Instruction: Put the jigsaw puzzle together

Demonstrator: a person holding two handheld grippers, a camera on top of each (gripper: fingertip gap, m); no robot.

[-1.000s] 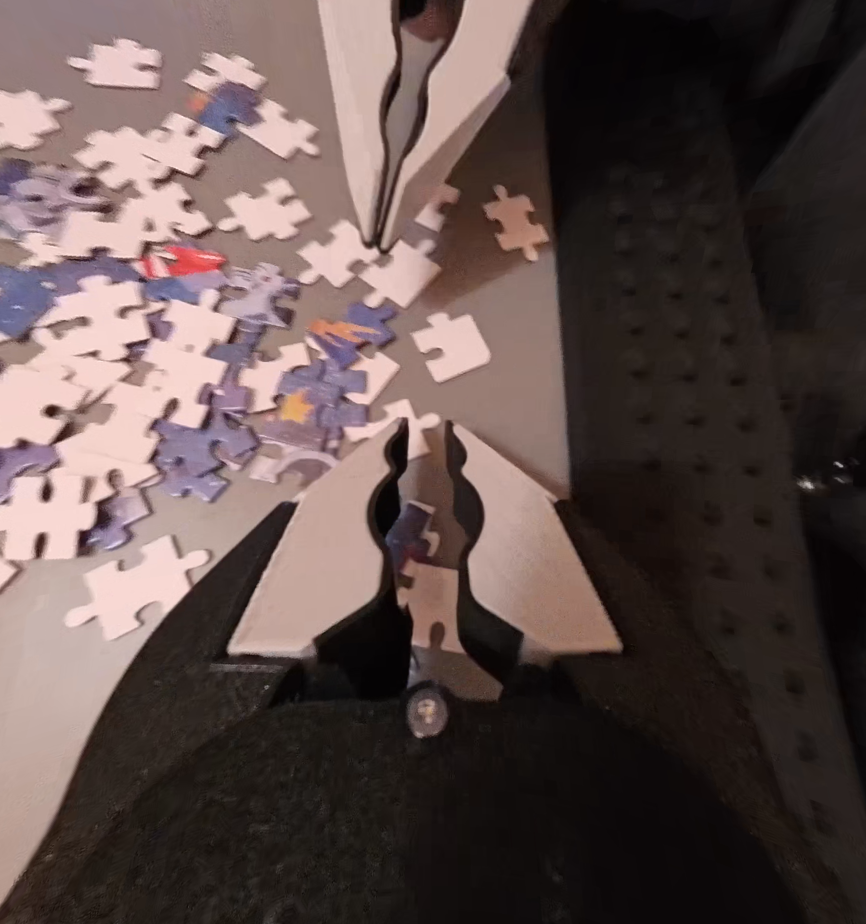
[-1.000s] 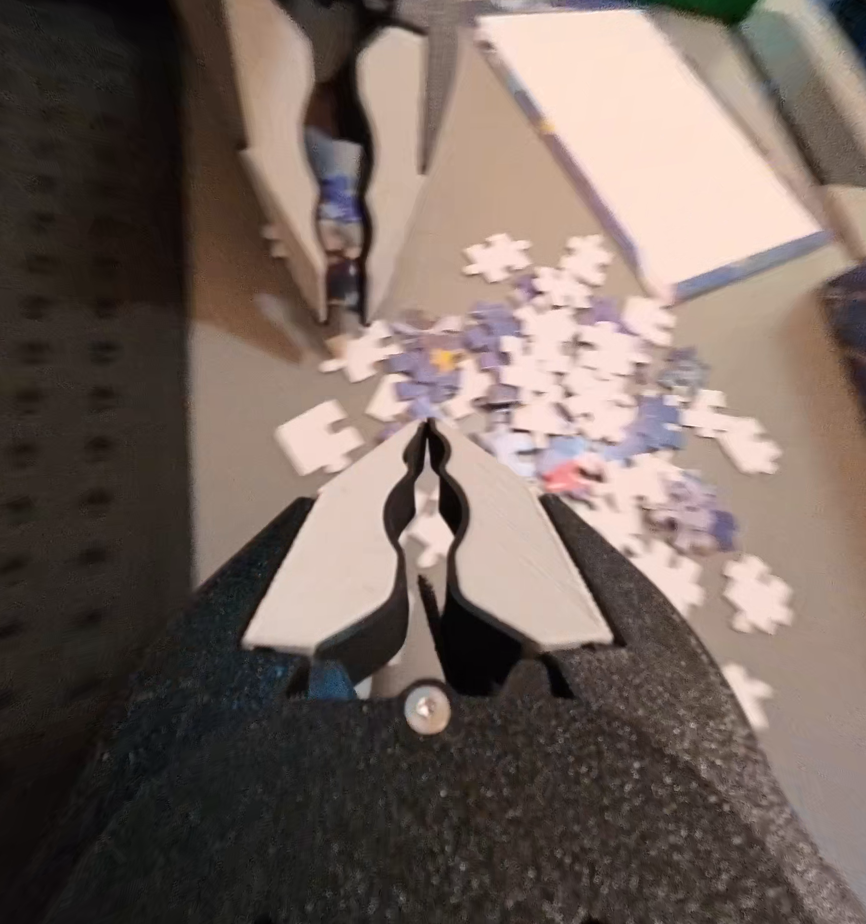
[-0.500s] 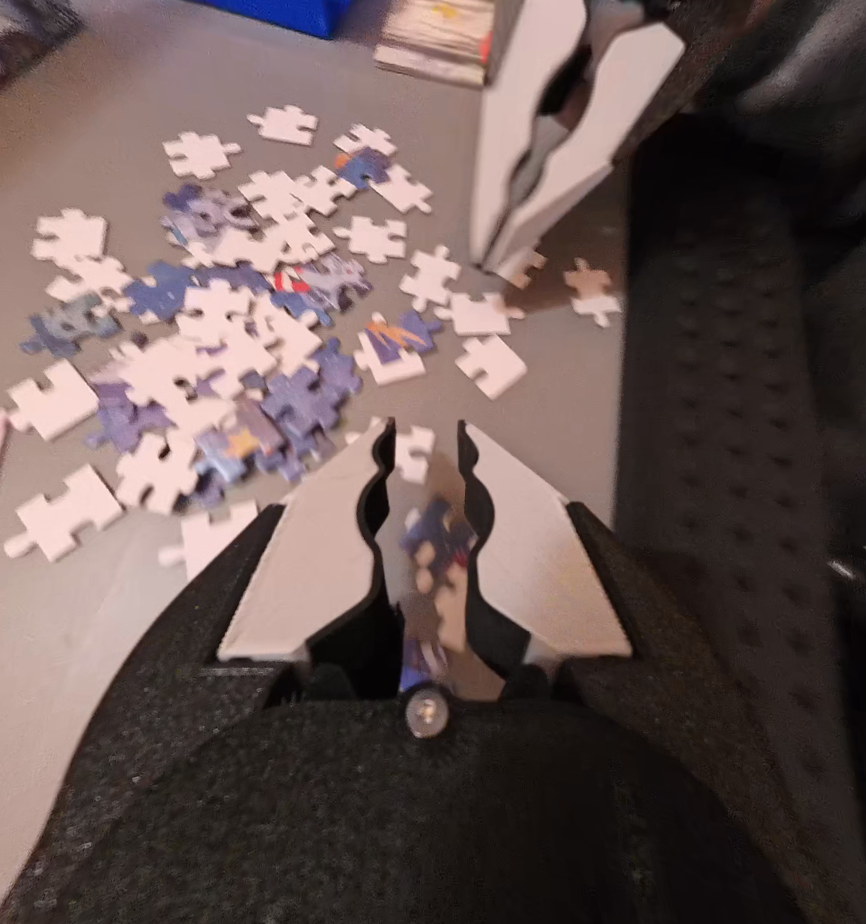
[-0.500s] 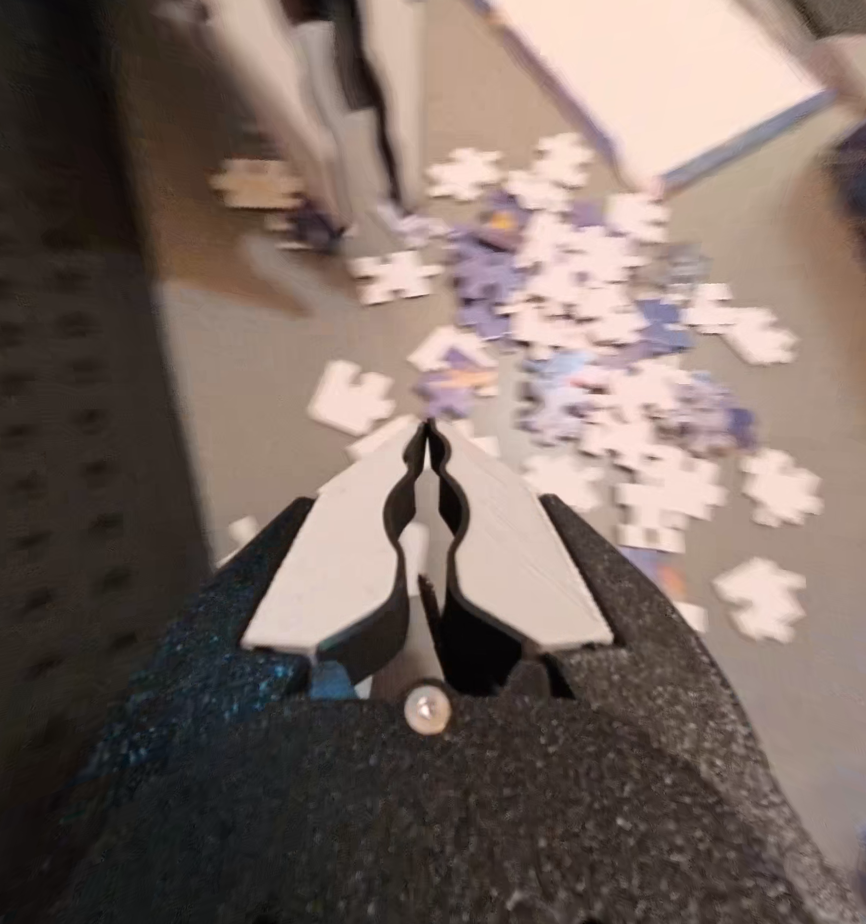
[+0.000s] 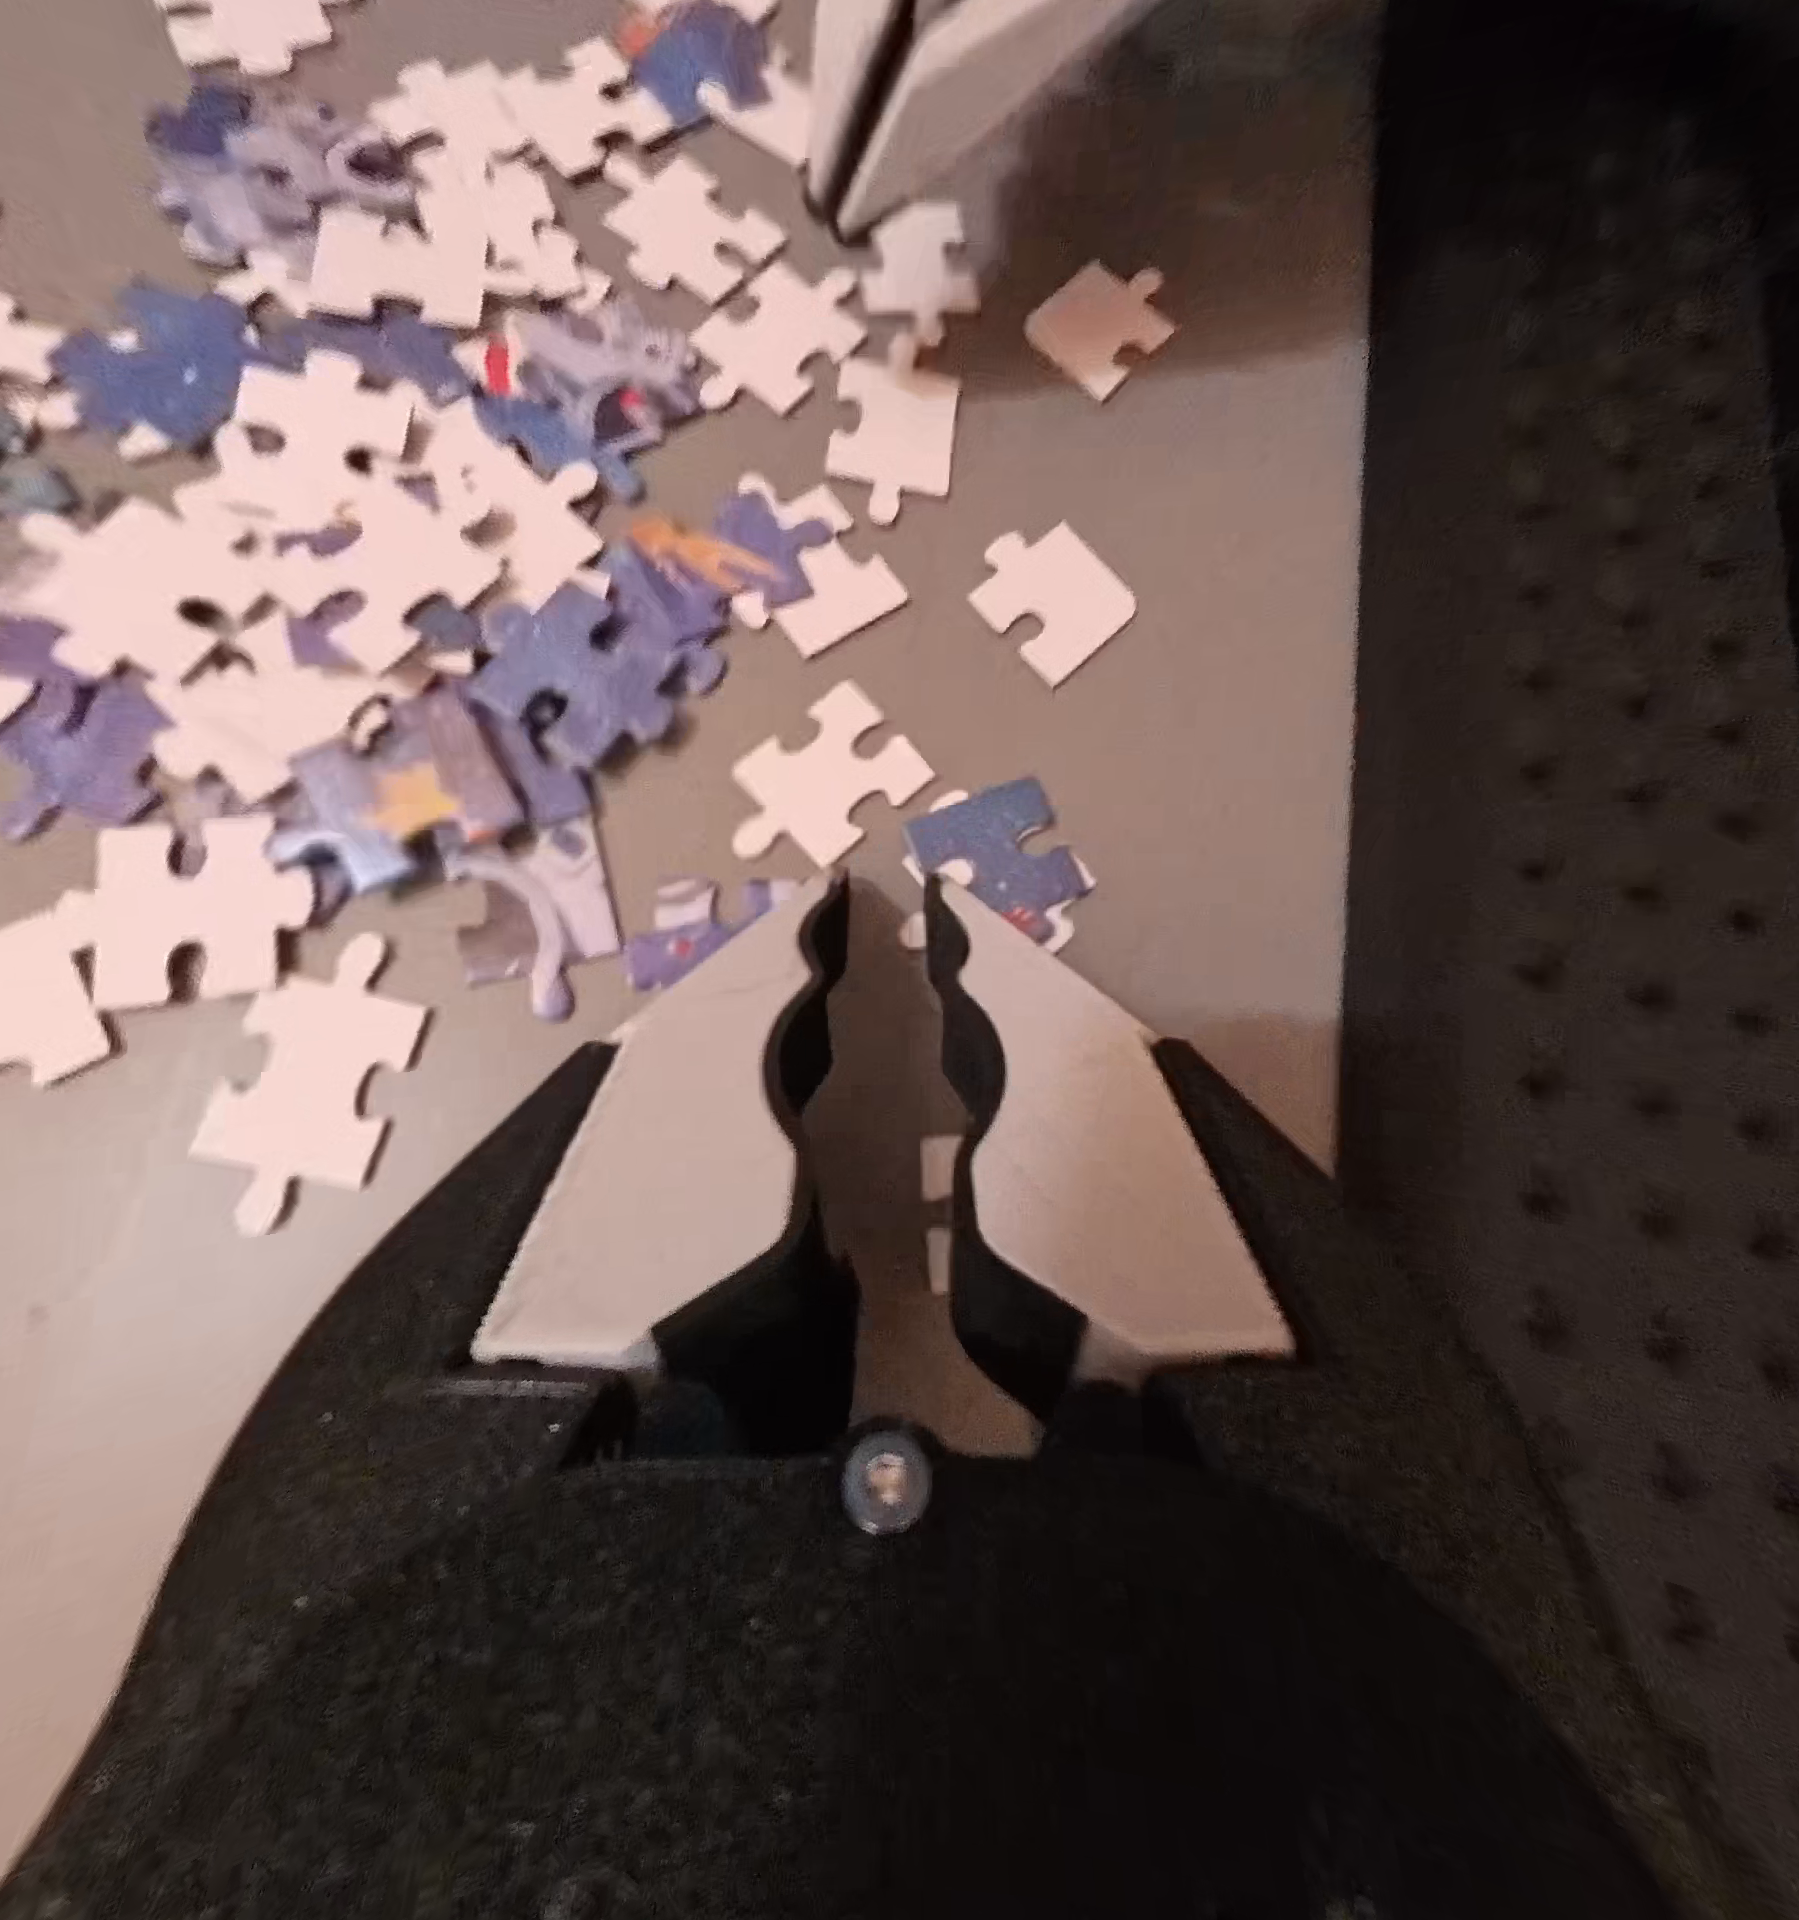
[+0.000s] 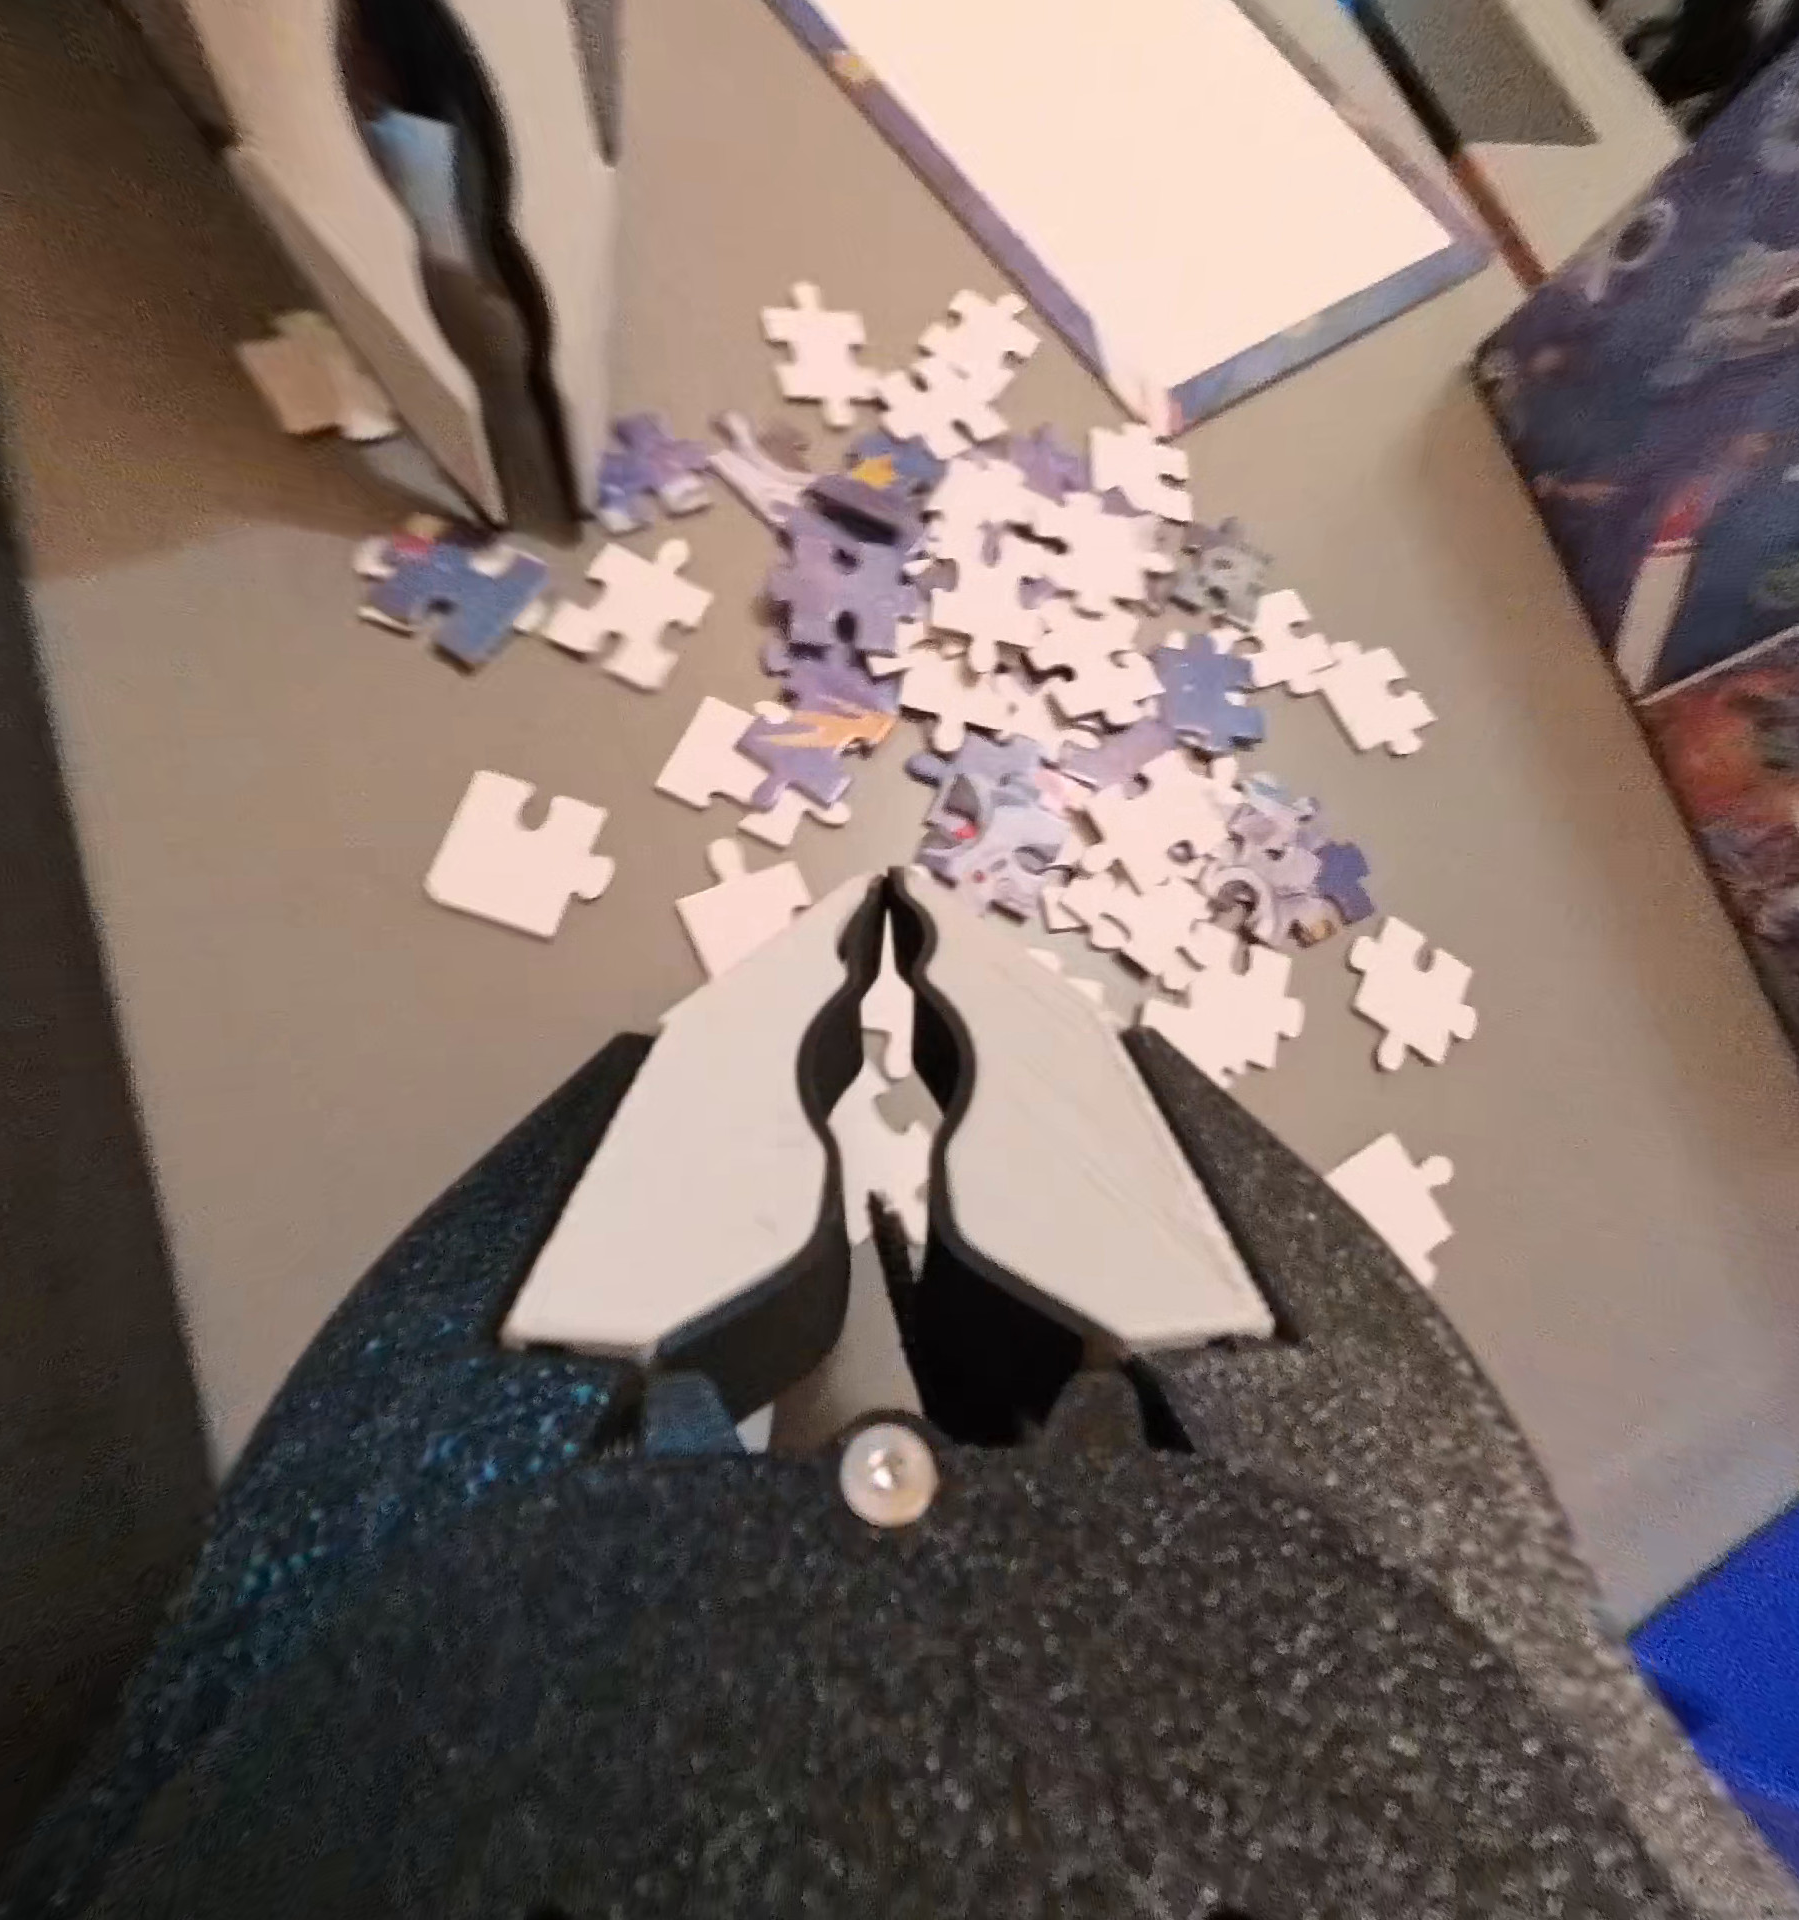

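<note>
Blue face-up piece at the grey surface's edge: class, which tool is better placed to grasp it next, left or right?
Left, probably. The left tool is open with its tips just beside the blue piece; the right tool is shut and sits farther off.

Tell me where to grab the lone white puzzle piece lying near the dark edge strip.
Probably pinch the white puzzle piece across its straight outer edges, coming straight down from above. It lies flat, blank side up, apart from the pile, so there is room for the left claw, now open, on either side.
</note>
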